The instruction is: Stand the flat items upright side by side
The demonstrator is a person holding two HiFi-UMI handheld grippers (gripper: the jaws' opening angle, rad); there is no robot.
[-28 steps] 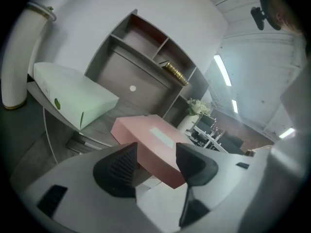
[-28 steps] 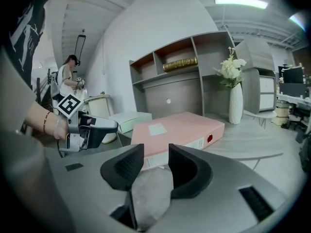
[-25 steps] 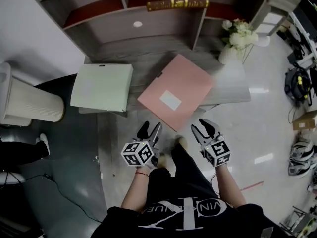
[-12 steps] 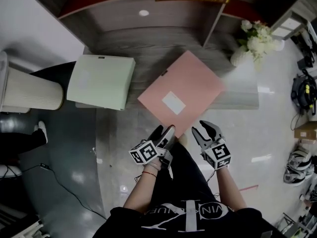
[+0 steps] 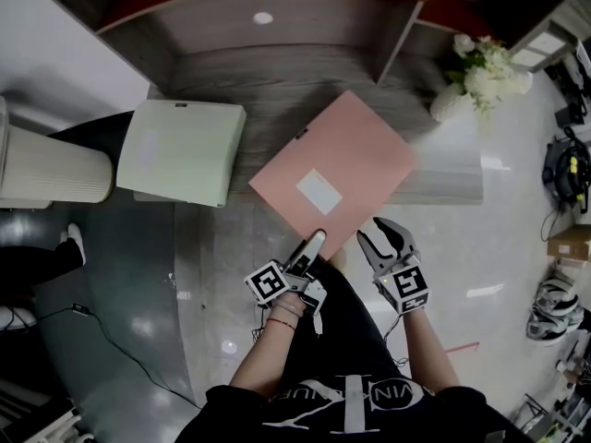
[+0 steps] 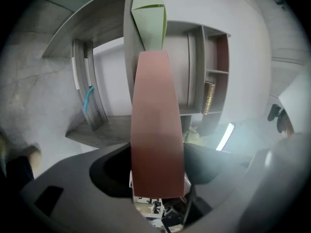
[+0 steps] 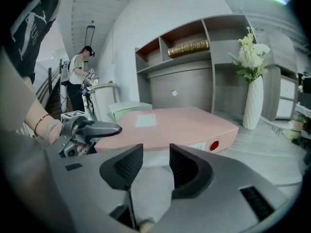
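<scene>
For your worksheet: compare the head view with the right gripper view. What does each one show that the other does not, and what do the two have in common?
Only the head view: a black bag on the shiny floor. Only the right gripper view: a second person standing far off, and the red ring on the spine of the flat pink binder. Both: that binder lying flat, the flat pale green file box, the white vase of white flowers, and the right gripper, open with nothing between its jaws.

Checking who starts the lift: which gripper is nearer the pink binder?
Left. The left gripper, jaws just closing, holds the pink binder by its near corner; the right gripper hovers beside it, empty.
</scene>
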